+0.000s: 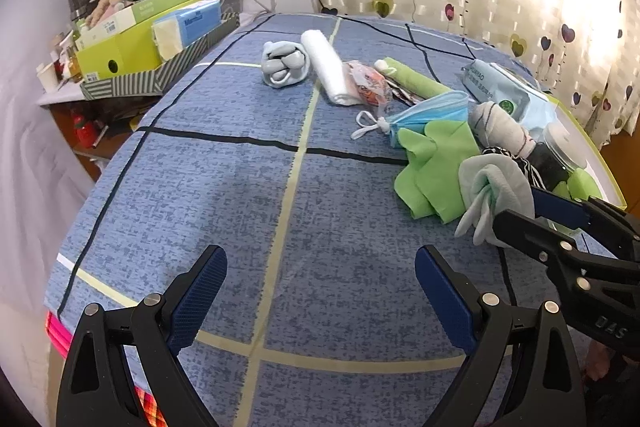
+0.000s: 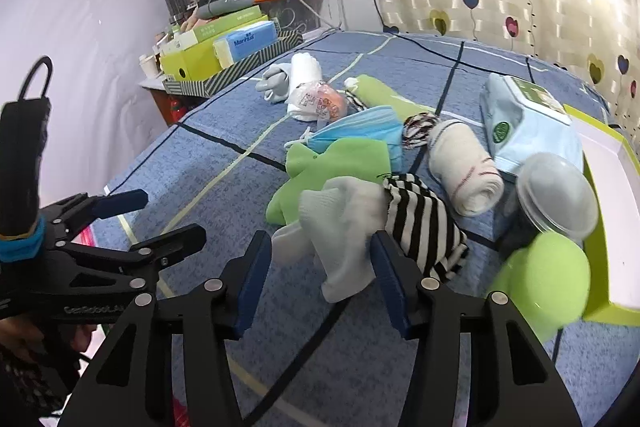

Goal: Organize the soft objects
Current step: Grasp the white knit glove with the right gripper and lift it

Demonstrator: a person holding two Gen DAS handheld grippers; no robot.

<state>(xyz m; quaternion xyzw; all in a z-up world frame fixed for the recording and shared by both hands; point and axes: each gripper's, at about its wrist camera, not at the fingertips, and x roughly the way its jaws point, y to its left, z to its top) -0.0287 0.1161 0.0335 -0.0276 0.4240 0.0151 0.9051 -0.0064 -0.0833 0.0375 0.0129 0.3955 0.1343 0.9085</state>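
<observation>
Fingers (image 2: 256, 279) of the right gripper (image 2: 320, 267) stand half spread around a pale mint rolled sock (image 2: 344, 227) — whether they pinch it, I cannot tell; left gripper (image 1: 320, 291) fingers wide apart, holding nothing.

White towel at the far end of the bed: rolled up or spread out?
Rolled up: the white towel lies as a cylinder beside the grey bundle.
</observation>
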